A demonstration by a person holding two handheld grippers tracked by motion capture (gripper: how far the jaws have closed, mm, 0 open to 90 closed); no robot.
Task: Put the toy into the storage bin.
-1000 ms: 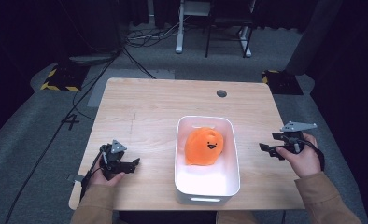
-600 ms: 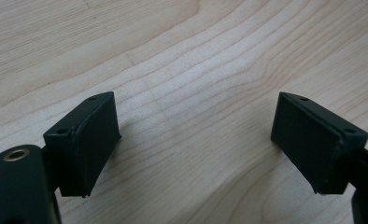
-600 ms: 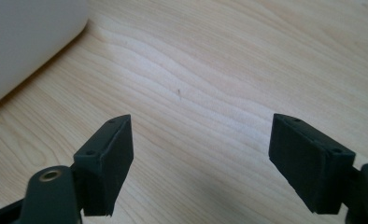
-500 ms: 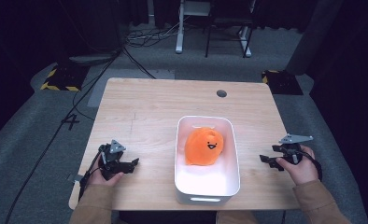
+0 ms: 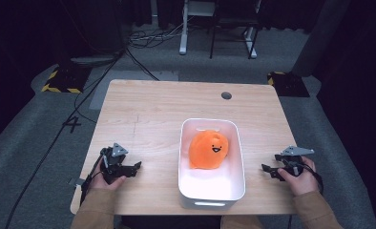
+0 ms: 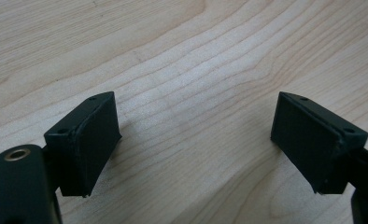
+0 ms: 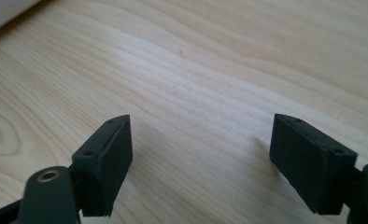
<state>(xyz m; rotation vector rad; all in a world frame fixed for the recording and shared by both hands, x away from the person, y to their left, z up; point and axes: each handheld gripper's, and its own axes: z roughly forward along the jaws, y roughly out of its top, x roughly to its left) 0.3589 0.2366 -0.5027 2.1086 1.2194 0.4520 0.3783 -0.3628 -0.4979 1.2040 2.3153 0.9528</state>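
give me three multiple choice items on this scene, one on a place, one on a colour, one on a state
1. Where is the plush toy?
A. in the white bin
B. on the bare table
C. in the left claw

2. What colour is the plush toy?
A. green
B. orange
C. blue

3. How does the right claw stand?
A. shut on the toy
B. shut on nothing
C. open over the table

Answers: 1 A, the bin's walls surround the toy. 2 B, its body is orange in the high view. 3 C, the right gripper view shows its jaws wide apart above bare wood.
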